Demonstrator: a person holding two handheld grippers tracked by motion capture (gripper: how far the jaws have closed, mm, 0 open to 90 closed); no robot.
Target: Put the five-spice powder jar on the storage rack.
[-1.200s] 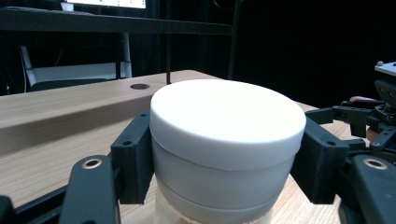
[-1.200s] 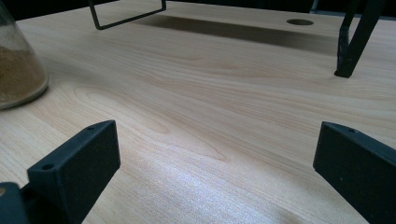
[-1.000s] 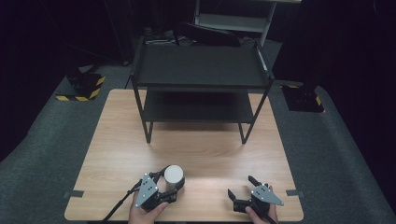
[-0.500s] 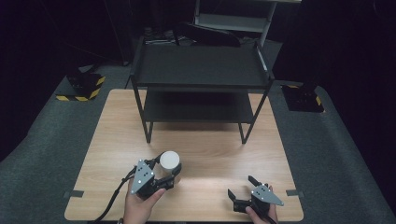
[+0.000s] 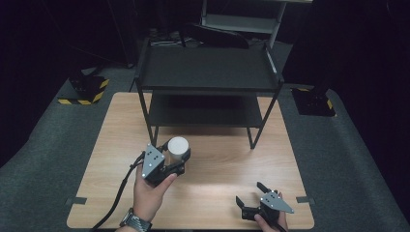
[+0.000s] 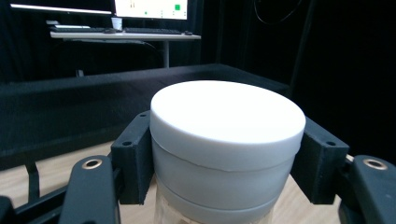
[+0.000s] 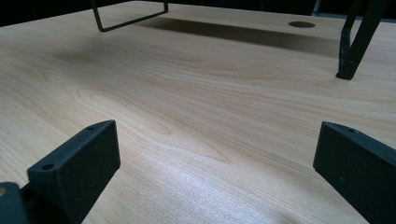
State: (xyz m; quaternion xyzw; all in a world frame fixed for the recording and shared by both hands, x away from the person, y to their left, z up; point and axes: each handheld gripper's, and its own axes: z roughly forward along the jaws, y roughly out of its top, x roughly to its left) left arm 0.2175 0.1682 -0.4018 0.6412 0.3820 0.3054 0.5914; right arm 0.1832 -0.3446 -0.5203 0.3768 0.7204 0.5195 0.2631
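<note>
Nearest the person, the right tool (image 5: 252,199) rested low at the worktop's (image 5: 217,164) front edge, its jaws spread wide with nothing between them; in the right gripper view only bare wood lay ahead of it. A little farther in and to the left, the left tool (image 5: 177,159) pinched a jar (image 5: 177,149) with a white lid, the jaws pressing on opposite sides just under the lid, as the left gripper view showed closely. The jar stood upright in the grip and looked to be clear of the worktop, in front of the left leg of the black shelf rack (image 5: 208,72). Beyond it stood the rack with its two tiers, both bare as far as could be seen.

The step in hand appeared to be carrying the jar toward the rack. The next move would likely call for keeping the jar level, clearing the tier's raised rim, and setting it down before letting the jaws part.
</note>
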